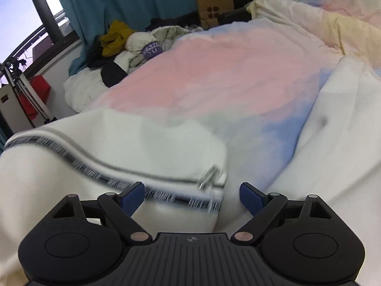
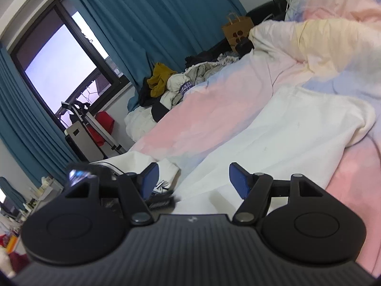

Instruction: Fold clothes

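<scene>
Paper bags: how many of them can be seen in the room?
1. The brown paper bag stands beyond the far edge of the bed, before the teal curtain. Others may be hidden behind the bedding.

Bedroom with teal curtains (image 2: 133, 23) around a dark-framed window (image 2: 64, 64), pale daylight outside. Bed (image 1: 214, 76) has a pink-blue duvet, a paper bag (image 1: 214, 7) sits behind it.

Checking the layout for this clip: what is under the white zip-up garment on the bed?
The white zip-up garment lies on the pink-and-blue duvet, which shows around its far edges. What is under the garment's middle is covered.
</scene>
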A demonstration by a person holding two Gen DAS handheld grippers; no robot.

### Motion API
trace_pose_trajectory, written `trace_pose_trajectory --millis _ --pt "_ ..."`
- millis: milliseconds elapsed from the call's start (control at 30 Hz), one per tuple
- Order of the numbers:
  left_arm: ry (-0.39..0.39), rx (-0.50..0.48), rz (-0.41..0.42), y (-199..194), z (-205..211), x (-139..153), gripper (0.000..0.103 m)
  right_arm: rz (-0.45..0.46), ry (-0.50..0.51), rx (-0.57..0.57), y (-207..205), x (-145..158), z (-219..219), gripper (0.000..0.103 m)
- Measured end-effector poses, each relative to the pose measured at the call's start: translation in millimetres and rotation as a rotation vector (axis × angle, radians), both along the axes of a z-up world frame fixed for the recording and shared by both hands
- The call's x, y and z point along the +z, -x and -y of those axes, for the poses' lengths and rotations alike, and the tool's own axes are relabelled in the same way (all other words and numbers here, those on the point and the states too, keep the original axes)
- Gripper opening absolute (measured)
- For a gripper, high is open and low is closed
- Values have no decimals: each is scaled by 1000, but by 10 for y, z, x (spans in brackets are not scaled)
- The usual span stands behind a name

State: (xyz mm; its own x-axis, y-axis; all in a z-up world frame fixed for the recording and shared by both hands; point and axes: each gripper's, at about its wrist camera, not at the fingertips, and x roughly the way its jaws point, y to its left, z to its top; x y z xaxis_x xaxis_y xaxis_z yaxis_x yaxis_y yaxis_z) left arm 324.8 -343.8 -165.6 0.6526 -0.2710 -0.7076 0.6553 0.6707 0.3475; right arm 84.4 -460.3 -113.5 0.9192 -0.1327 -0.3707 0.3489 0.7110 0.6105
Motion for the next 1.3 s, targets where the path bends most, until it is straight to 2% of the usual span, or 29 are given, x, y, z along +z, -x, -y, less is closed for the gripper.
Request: trace_pose_trajectory --millis 67,100,133,167,200,233,333,433,500,767,800,900,967,1033,1100,1200,1300 --pt "-35 12 -10 -103 160 -81 80 -5 -16 0 -6 -24 15 69" --pt "-49 16 -9 -148 231 -115 65 -8 -23 0 -9 -36 22 69" --pt "-60 23 3 -185 282 -133 45 -7 -28 -4 -3 -40 33 69" --pt "-78 46 11 -230 328 -139 43 -6 -32 -7 2 -44 45 69" --pt "-86 72 13 -267 373 -121 34 -5 -37 -11 9 -47 56 69" --pt "-78 87 14 -290 414 -57 29 0 -38 -15 25 -40 62 69" --pt "-12 94 31 -351 573 328 26 41 -58 -48 126 -2 106 69" --pt "40 92 56 -451 843 773 26 93 -55 -102 250 51 154 69" --pt "109 96 40 -532 1084 1058 26 103 -42 -129 303 60 167 69" --pt "370 196 -70 -901 2143 1524 27 49 -73 -159 212 -126 279 69" --pt "394 202 -84 -939 2237 1524 29 39 -70 -156 183 -157 283 69" --pt "401 178 -131 -1003 2268 1141 47 8 -59 -147 97 -249 295 69" --pt "406 162 -162 -1046 2288 886 52 -13 -52 -142 39 -311 303 69" --pt "394 131 -180 -1049 2196 711 57 -27 -51 -132 -18 -370 308 69" --pt "397 93 -176 -989 1994 670 60 -46 -42 -122 -78 -415 310 69" --pt "451 79 -163 -830 1475 778 69 -48 -44 -87 -124 -426 290 69" --pt "481 78 -138 -620 868 962 70 -49 -16 -67 -156 -390 236 69"
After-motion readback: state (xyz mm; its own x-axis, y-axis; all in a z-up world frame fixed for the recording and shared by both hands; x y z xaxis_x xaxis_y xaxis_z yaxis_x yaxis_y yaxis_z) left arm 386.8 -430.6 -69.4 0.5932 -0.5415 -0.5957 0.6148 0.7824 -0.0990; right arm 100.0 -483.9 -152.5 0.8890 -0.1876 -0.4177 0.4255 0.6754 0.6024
